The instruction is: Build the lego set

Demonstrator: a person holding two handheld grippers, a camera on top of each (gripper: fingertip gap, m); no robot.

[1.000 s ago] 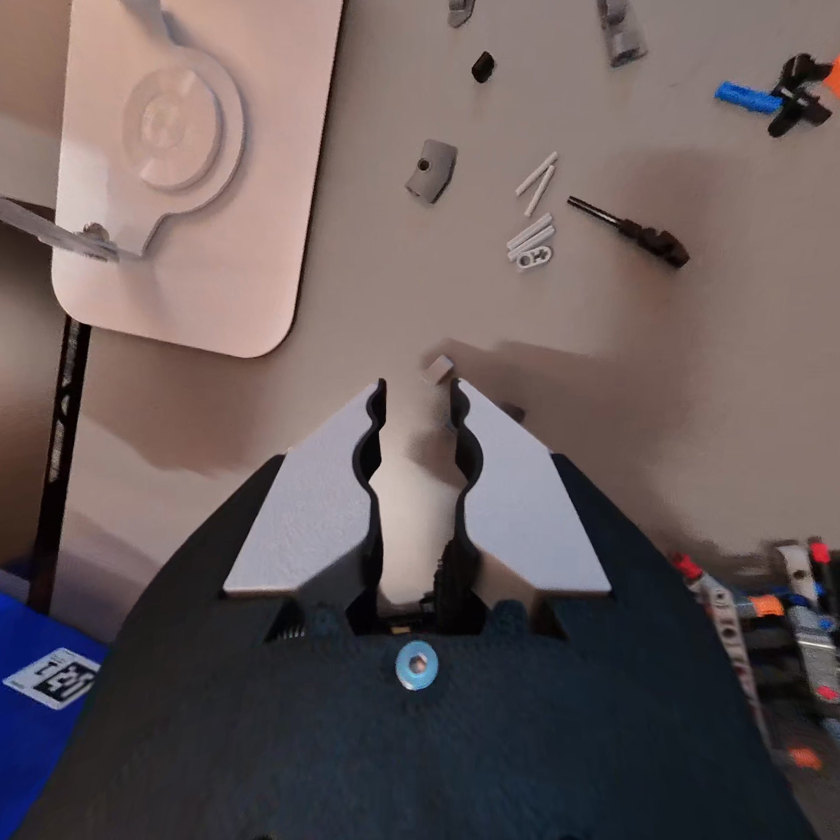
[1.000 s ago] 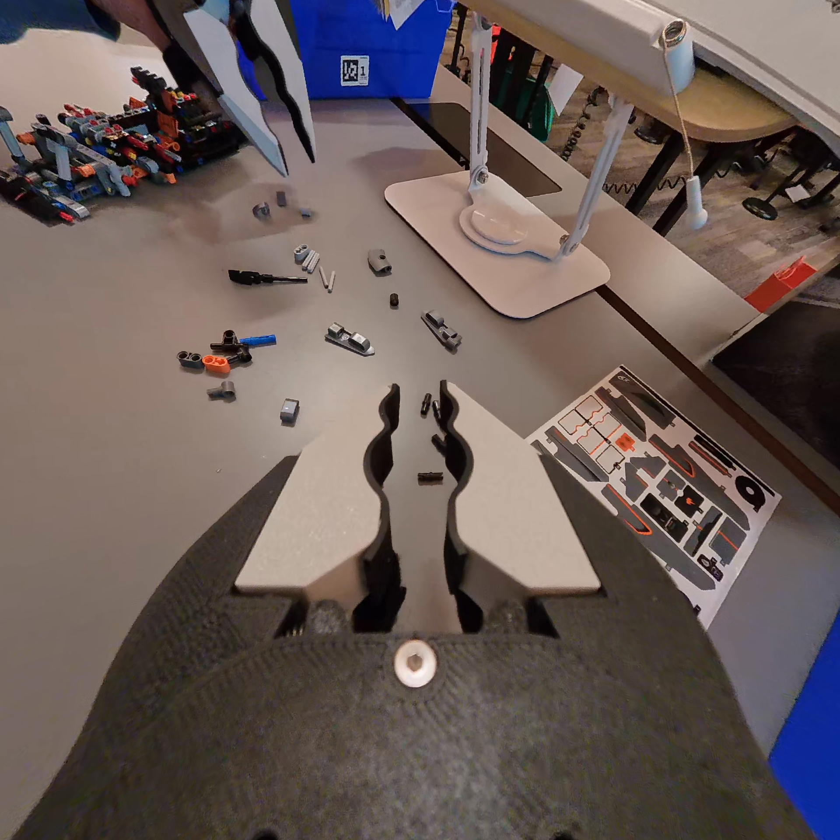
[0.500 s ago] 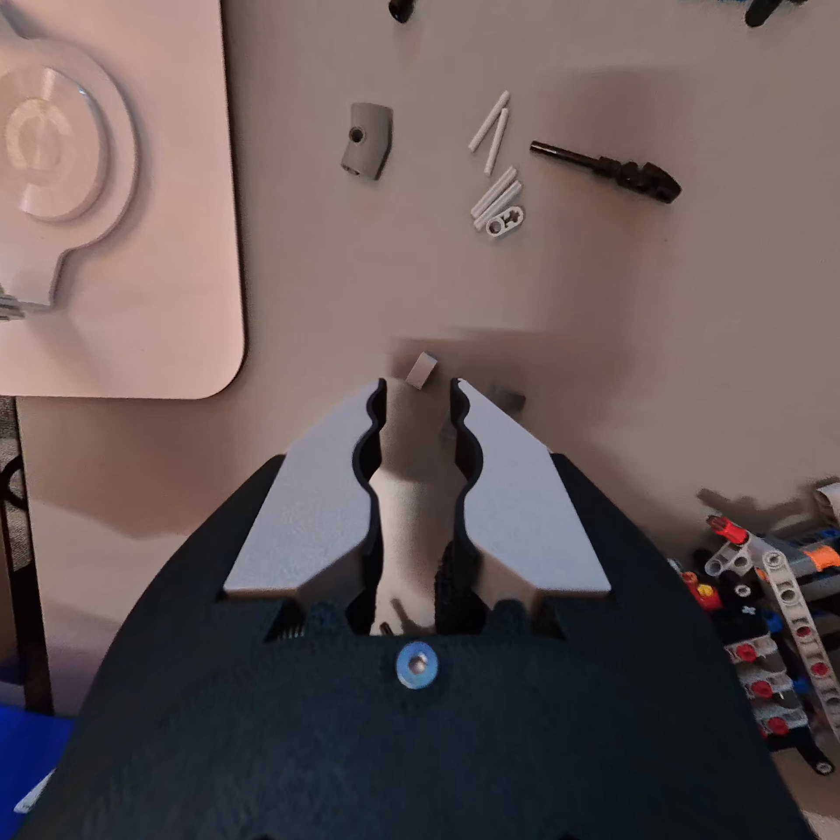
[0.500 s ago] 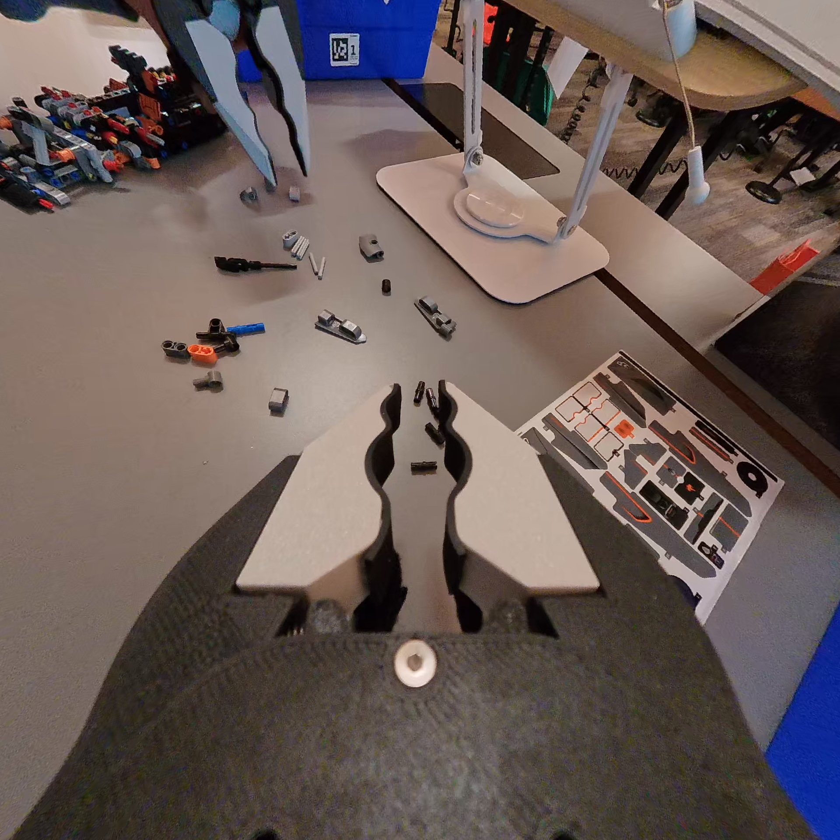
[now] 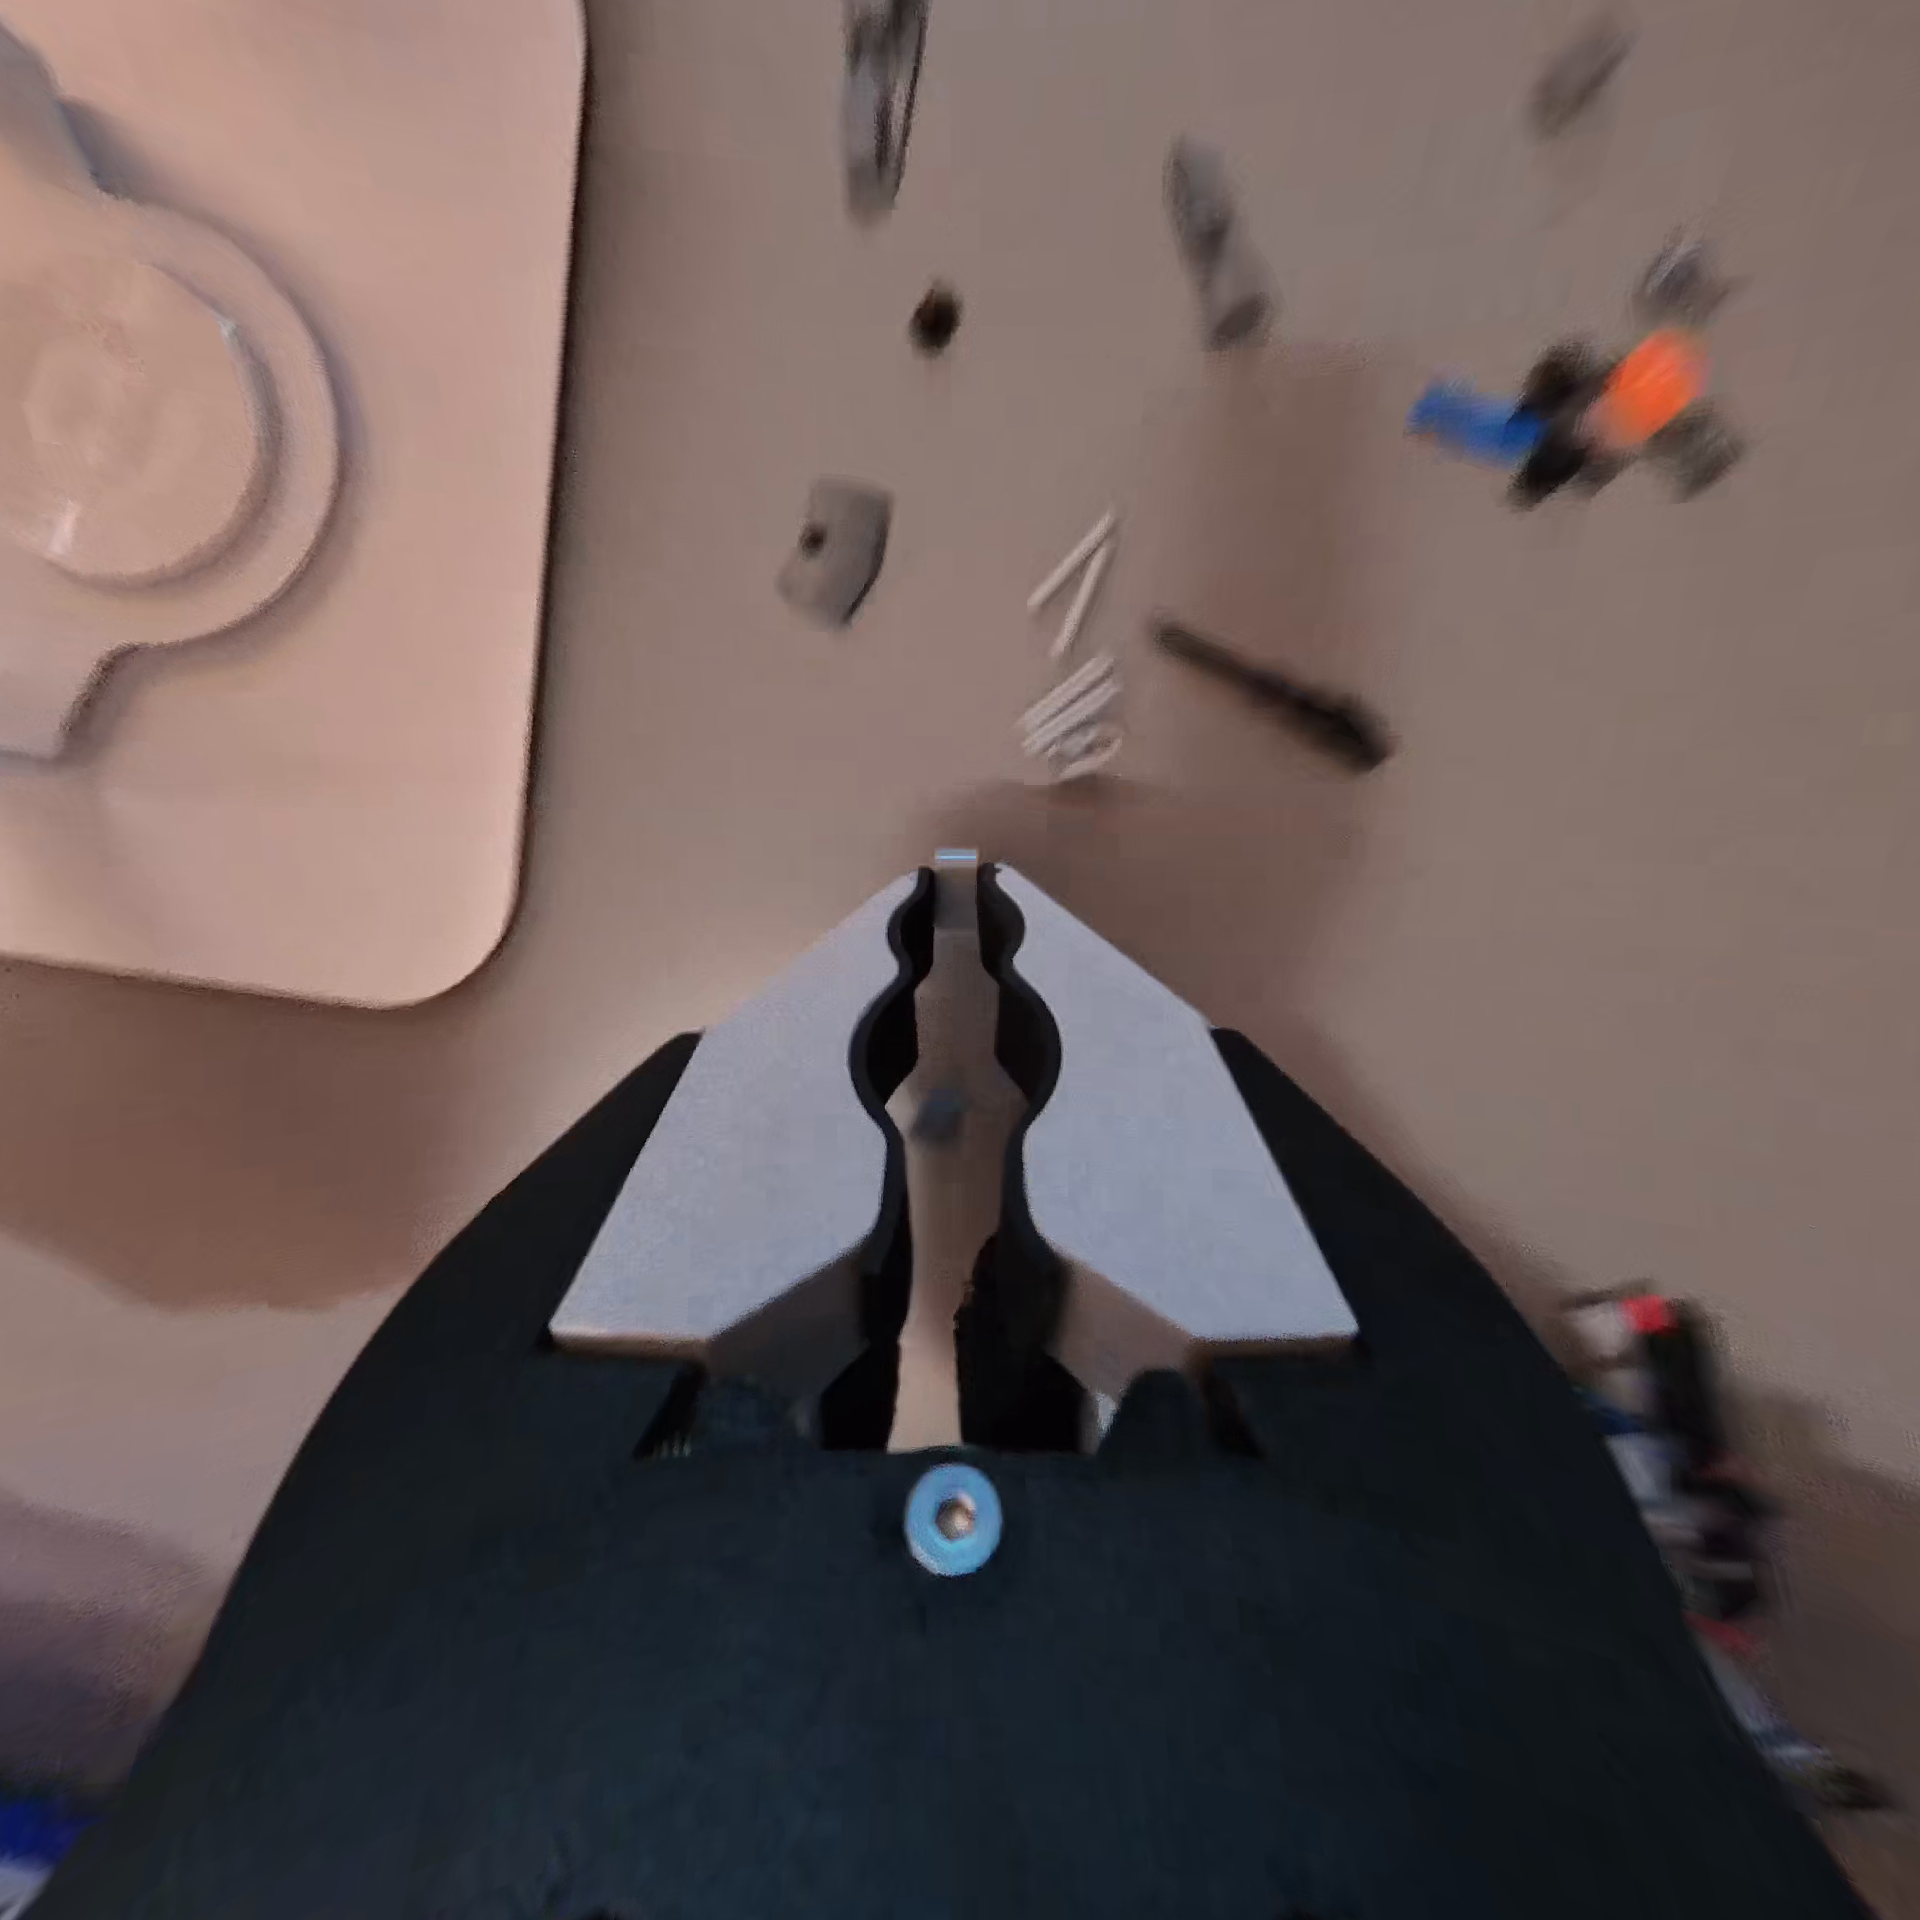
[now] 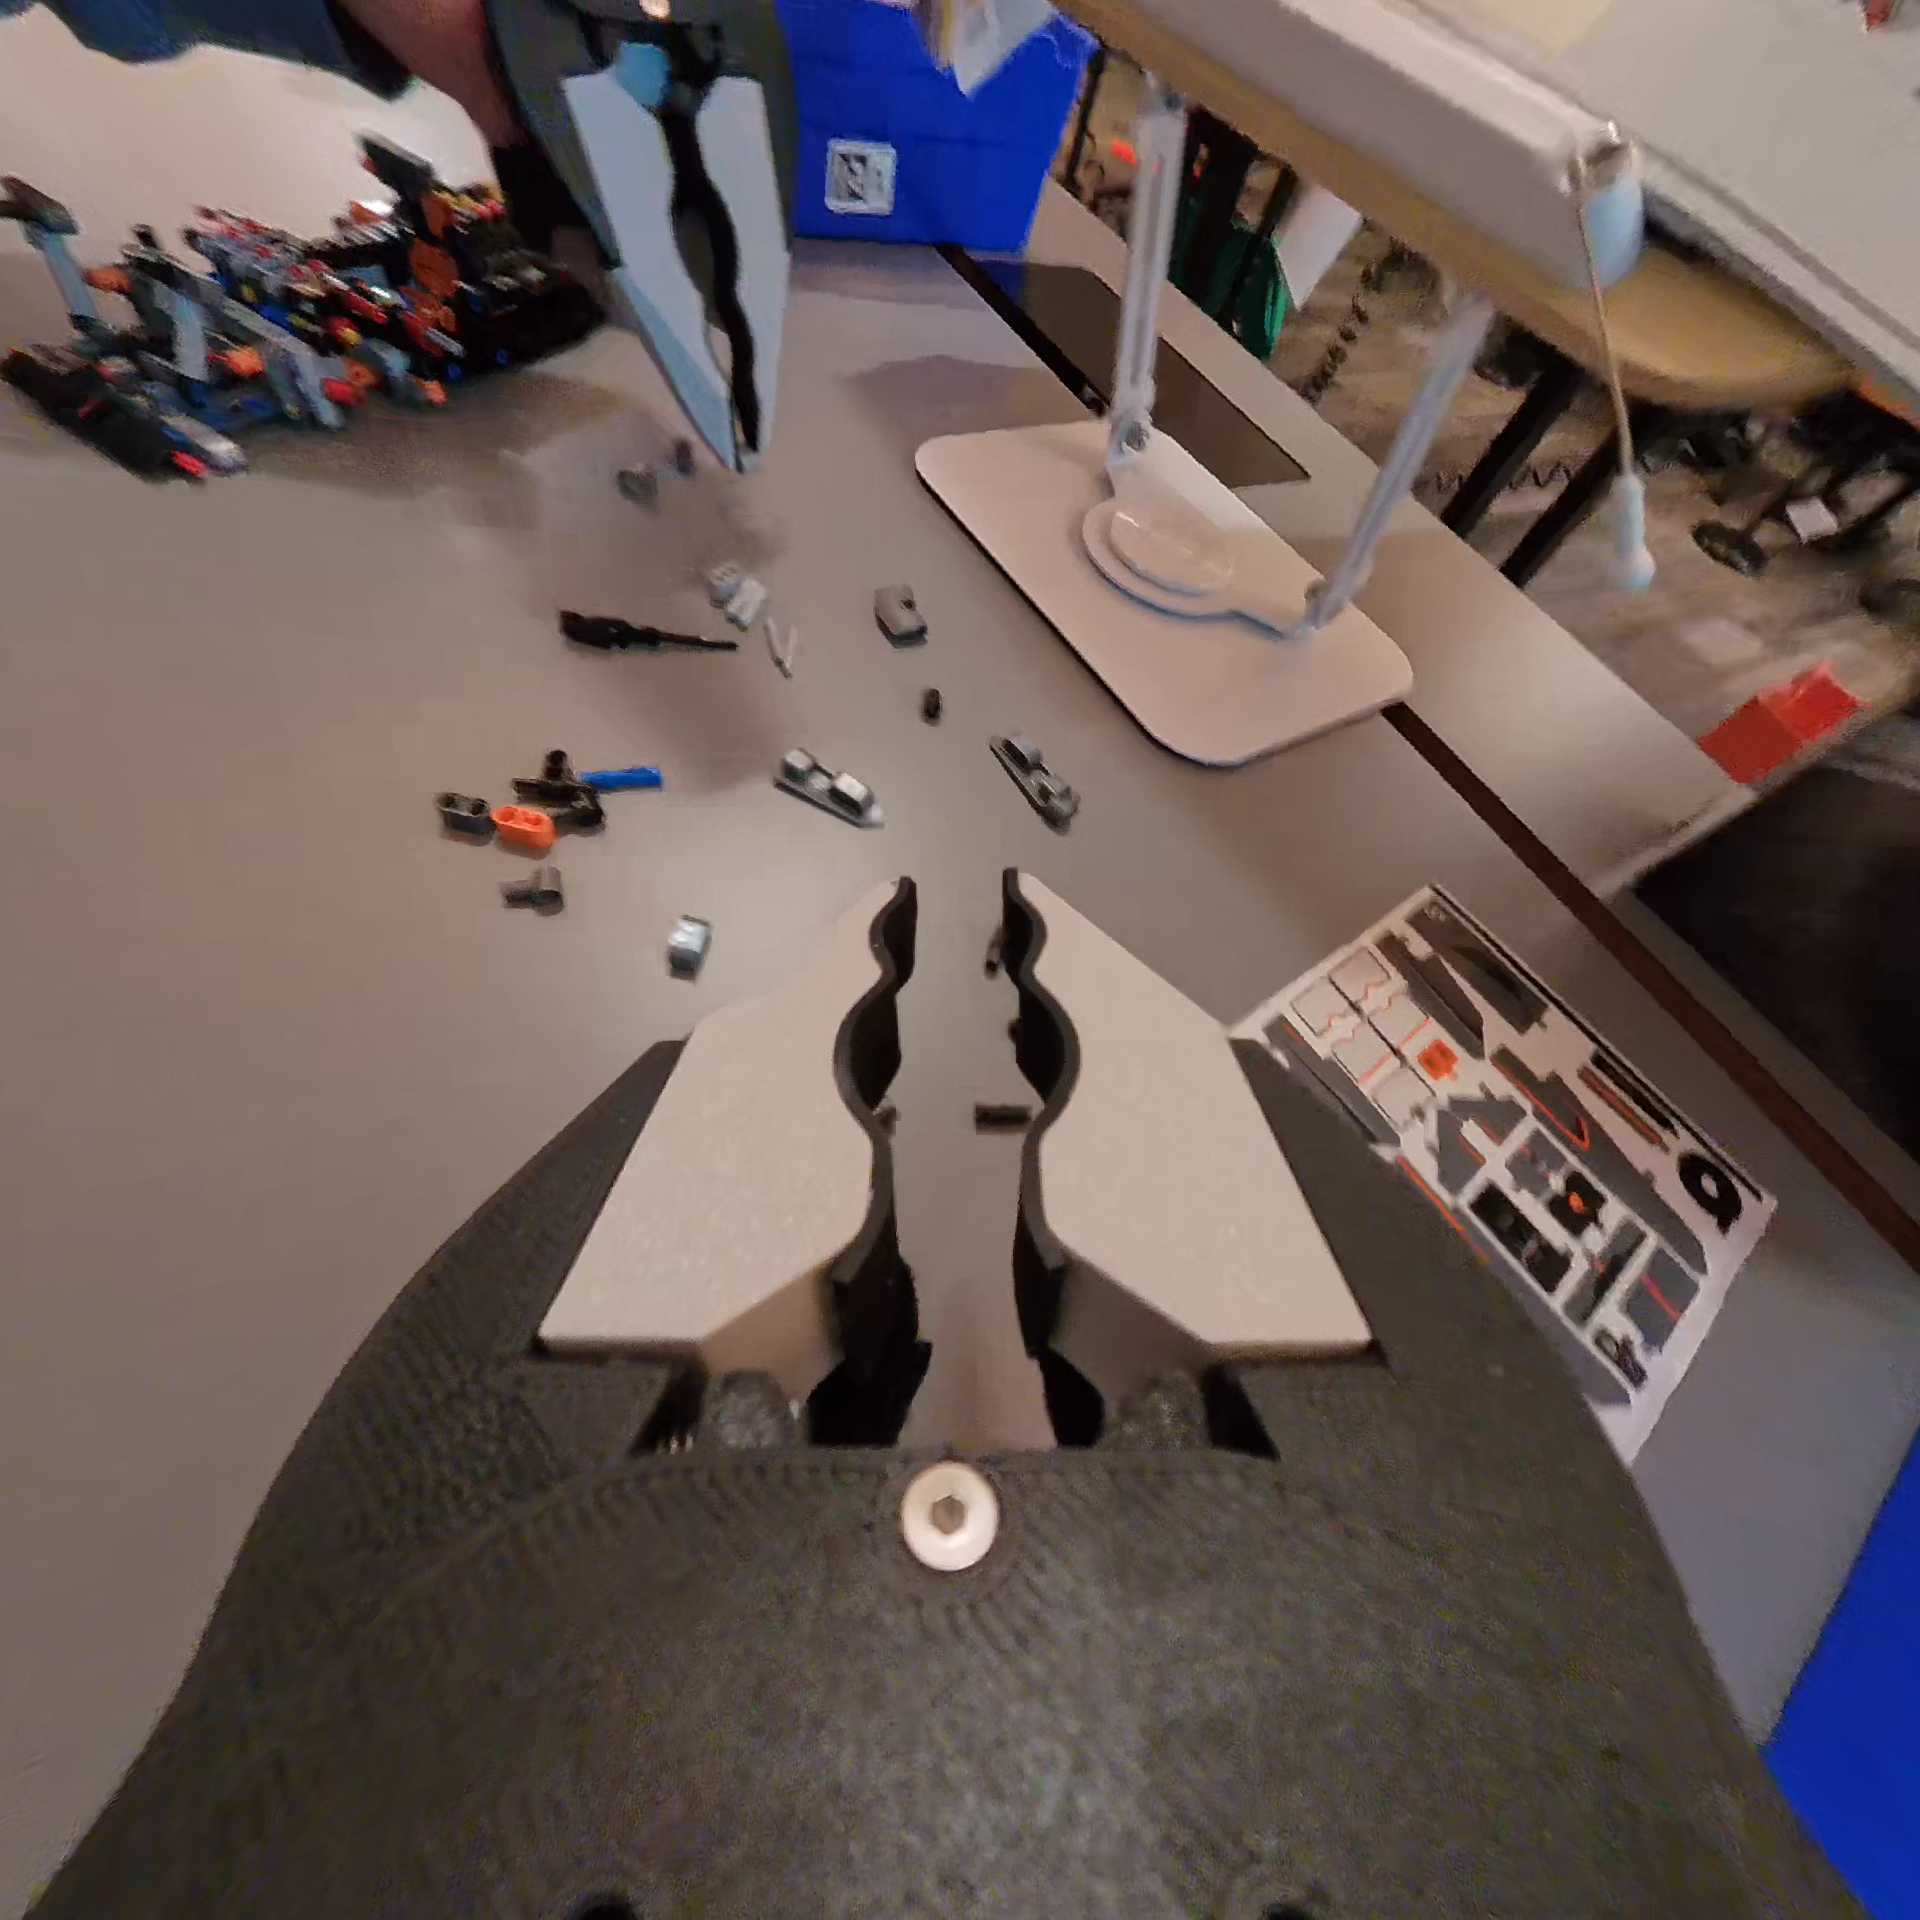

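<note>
My left gripper (image 5: 956, 883) is shut on a small light-grey piece (image 5: 956, 858) pinched at its tips. In the right wrist view it (image 6: 740, 452) hangs tip-down above the table, near two small grey pieces (image 6: 649, 473). My right gripper (image 6: 958, 894) is open and empty, low over small black pins (image 6: 1003, 1115) that lie between its fingers. The partly built model (image 6: 260, 322) stands at the far left. Loose parts lie mid-table: a black axle piece (image 6: 639, 631), an orange, blue and black cluster (image 6: 540, 805) and a grey curved piece (image 6: 899, 613).
A white lamp base (image 6: 1164, 582) stands at the right, also in the left wrist view (image 5: 260, 468). A sticker sheet (image 6: 1507, 1143) lies near the table's right edge. A blue bin (image 6: 914, 125) stands at the back. Two flat grey assemblies (image 6: 831, 790) lie ahead of my right gripper.
My left gripper has closed on the small grey piece and risen from the table; its view is now blurred by motion. My right gripper stays open and has hardly moved.
</note>
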